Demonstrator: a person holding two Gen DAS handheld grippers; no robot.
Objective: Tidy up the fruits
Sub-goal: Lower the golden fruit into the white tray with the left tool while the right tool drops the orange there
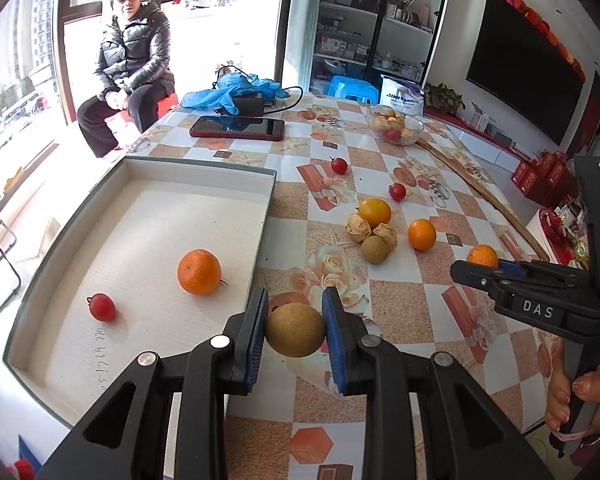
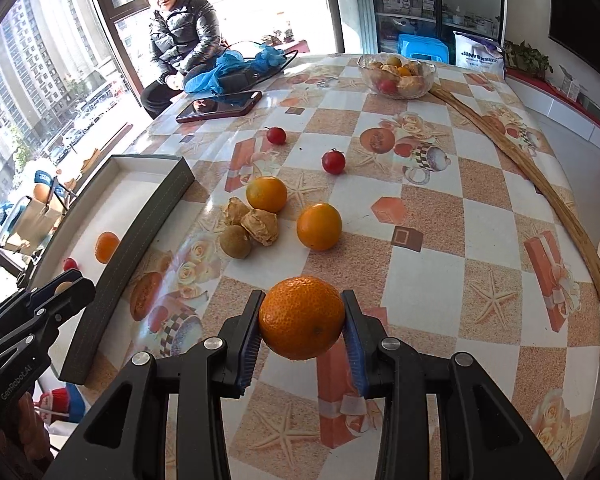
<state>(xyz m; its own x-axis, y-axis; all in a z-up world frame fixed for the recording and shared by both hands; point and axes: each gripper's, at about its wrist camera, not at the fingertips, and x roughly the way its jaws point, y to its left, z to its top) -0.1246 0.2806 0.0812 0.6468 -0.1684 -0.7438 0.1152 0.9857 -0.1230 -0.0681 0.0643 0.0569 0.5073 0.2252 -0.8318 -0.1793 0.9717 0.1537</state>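
The left gripper (image 1: pixel 295 330) clenched a round, matte brown fruit (image 1: pixel 295 330) at lower centre, above the glossy patterned counter (image 1: pixel 396 292). The right gripper (image 2: pixel 302 324) gripped a dimpled orange (image 2: pixel 302 324), its navel perhaps facing the camera. The white tray (image 1: pixel 148 216), at left, held a mandarin (image 1: pixel 199 272) and a smooth red fruit (image 1: pixel 102 307); its near corner was cut off.

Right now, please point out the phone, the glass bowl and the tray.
phone (image 1: pixel 237 127), left wrist view, middle of its screen.
glass bowl (image 2: pixel 429 77), right wrist view, its right wall.
tray (image 1: pixel 152 220), left wrist view, bare floor.
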